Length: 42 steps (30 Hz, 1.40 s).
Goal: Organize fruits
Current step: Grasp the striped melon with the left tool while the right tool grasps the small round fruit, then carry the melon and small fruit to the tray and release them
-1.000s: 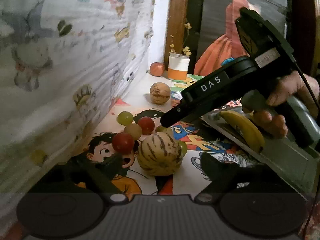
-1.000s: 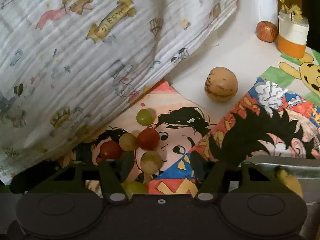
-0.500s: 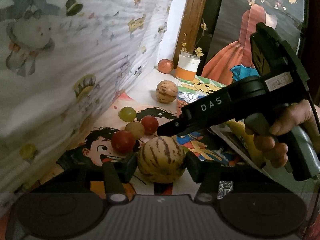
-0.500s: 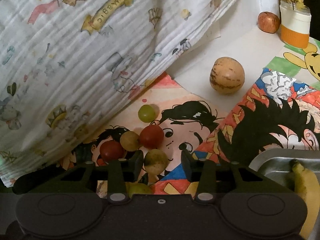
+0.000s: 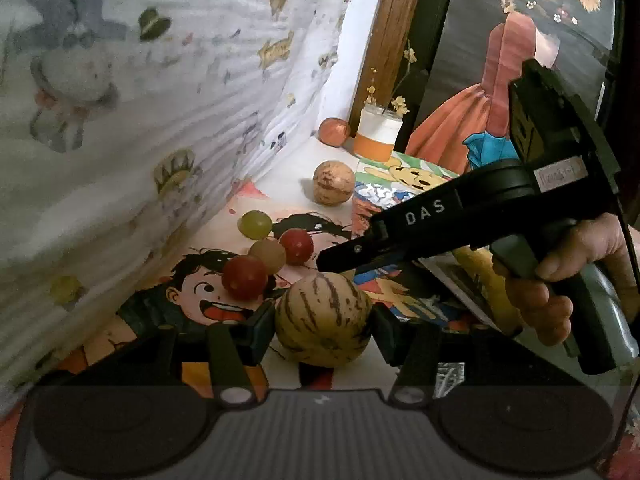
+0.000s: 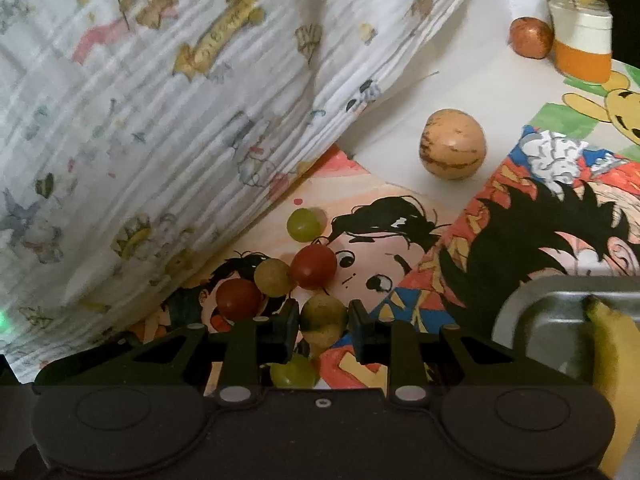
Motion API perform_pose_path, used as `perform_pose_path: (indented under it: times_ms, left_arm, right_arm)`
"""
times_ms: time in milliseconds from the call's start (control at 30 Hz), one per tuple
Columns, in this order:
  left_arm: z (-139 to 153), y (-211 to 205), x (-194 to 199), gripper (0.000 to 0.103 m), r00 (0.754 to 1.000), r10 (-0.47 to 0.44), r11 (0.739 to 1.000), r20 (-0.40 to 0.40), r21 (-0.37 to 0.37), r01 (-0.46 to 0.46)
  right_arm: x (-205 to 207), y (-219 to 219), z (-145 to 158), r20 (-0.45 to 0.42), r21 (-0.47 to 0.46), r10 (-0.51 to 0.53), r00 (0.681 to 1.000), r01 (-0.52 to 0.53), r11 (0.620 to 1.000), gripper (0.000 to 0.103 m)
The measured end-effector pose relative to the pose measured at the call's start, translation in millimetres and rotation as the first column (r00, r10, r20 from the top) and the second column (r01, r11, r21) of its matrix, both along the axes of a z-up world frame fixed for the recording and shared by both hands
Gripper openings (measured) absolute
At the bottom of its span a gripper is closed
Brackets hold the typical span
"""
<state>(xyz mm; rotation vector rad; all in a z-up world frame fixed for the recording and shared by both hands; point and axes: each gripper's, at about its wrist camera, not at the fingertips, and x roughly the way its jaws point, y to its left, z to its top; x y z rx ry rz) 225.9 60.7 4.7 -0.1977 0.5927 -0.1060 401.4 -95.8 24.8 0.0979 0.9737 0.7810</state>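
Near the left wrist camera: left gripper (image 5: 323, 326) bracketing the round yellow melon with brown stripes (image 5: 323, 319), a finger at each flank, pads at or just off the skin; too close to call a firm hold. Best closed slowly and evenly at the widest girth, since a smooth ball tends to squirt forward from a pinch placed too far behind its middle. Worth keeping the lift straight up, clear of the small red fruit (image 5: 244, 278) just beside the left finger.

Near the right wrist camera: right gripper (image 6: 323, 326) narrowed around a small dull yellow-green round fruit (image 6: 323, 320), pads touching or nearly touching both sides. Gentle pressure only, judging by the size; likely soft-skinned. A pale green grape (image 6: 292, 374) lying below, partly hidden by the gripper body, easy to roll with a careless drag.

Further out: a tan round fruit (image 6: 273, 277) flanked by two red ones, touching; a green grape (image 6: 304, 225) beyond, apart. Any sideways sweep likely to scatter these.

To the right: grey metal tray (image 6: 532, 304) holding a yellow banana (image 6: 612, 344), the probable drop spot. Low, short carries advisable, one hand at a time to avoid the tools crossing.

Farthest: a second tan striped melon (image 6: 453, 144), a reddish apple (image 6: 531, 37), a white-and-orange jar (image 6: 583, 46), well apart.
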Motion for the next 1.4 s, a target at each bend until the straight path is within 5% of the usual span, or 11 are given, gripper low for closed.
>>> perform_pose_path:
  times_ms: [700,933,1400]
  left_arm:
    - [43.7,-90.7,-35.8,0.057,0.997,-0.047,0.996,0.061,-0.07,0.051]
    - [34.4,-132.7,-39.6,0.057,0.993,-0.099,0.987,0.061,-0.122,0.106]
    - [10.5,-178.0,-27.0,0.057,0.991,-0.134,0.99,-0.014,-0.049,0.134]
  right_arm:
    - [-69.5,-161.2,55.9,0.137,0.062,-0.165,0.977,0.158,0.985,0.029]
    - [-85.5,-203.8,45.6,0.163,0.047,-0.226,0.96,0.222,0.974,0.029]
    - [-91.6,-241.7,9.8,0.153,-0.001,-0.268,0.951,0.271,0.962,0.029]
